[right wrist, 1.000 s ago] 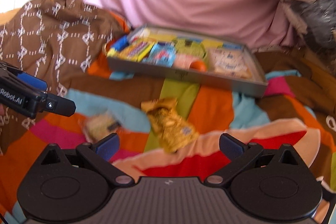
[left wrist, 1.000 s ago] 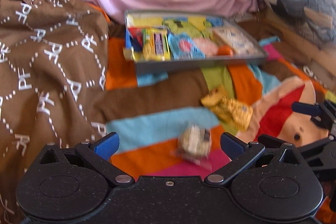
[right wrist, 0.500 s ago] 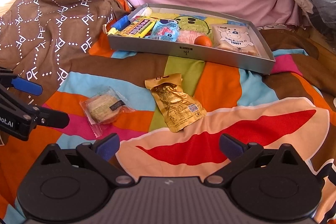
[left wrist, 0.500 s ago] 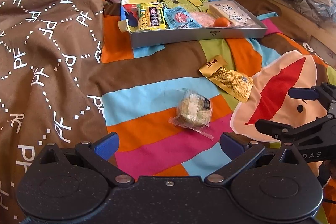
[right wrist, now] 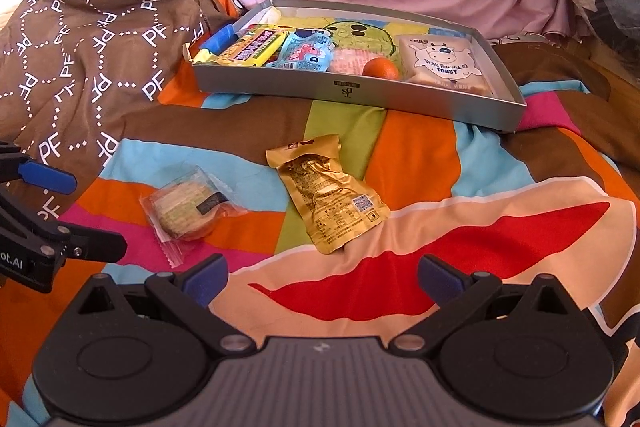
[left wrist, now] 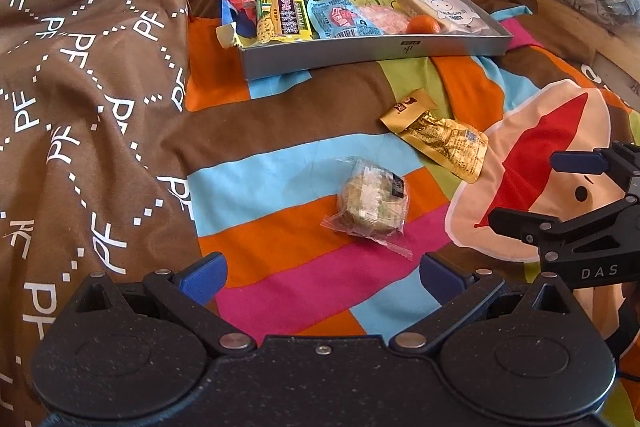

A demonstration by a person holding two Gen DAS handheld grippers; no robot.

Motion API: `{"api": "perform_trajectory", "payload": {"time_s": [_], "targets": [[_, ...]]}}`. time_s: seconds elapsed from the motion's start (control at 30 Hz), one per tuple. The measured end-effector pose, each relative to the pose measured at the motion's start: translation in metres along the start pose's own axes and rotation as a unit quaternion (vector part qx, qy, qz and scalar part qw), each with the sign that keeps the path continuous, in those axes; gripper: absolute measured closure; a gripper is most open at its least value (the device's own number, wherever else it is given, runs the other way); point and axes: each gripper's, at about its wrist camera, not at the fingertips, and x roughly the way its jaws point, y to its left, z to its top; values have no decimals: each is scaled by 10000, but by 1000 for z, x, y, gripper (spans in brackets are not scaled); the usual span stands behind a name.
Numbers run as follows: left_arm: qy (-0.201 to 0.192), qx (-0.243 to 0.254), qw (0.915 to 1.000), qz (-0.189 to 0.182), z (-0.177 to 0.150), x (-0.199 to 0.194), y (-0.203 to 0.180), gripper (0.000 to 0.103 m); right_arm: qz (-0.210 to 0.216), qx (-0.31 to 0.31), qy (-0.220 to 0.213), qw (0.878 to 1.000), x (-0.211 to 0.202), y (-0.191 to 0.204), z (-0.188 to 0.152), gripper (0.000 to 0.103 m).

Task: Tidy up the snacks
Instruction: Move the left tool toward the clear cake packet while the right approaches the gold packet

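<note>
A grey tray (right wrist: 360,95) with a small dark logo on its front wall (too small to read) sits on a striped, cartoon-printed bedspread (right wrist: 420,163) and holds several snacks: a white packet (right wrist: 444,63) printed with a cartoon cow and the word "TOAST", an orange (right wrist: 381,67), a light blue packet (right wrist: 306,53) and a yellow bar (right wrist: 256,47). Two snacks lie loose on the bedspread in front of the tray: a gold foil pouch (right wrist: 328,193) bearing a QR code, and just beside it, apart, a clear-wrapped round cake (right wrist: 188,209). A brown cloth (left wrist: 80,87) is patterned with "PF". The left gripper (left wrist: 323,273) and right gripper (right wrist: 323,273) both hover spread and empty; lettering "DAS" shows on the right one's side.
</note>
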Motion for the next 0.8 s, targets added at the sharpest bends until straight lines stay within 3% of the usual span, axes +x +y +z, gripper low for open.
{"api": "perform_trajectory", "payload": {"time_s": [0.8], "targets": [[256, 838, 9953, 401, 19, 37, -19, 1, -243, -217, 287, 9991, 40, -7, -7, 0]]}}
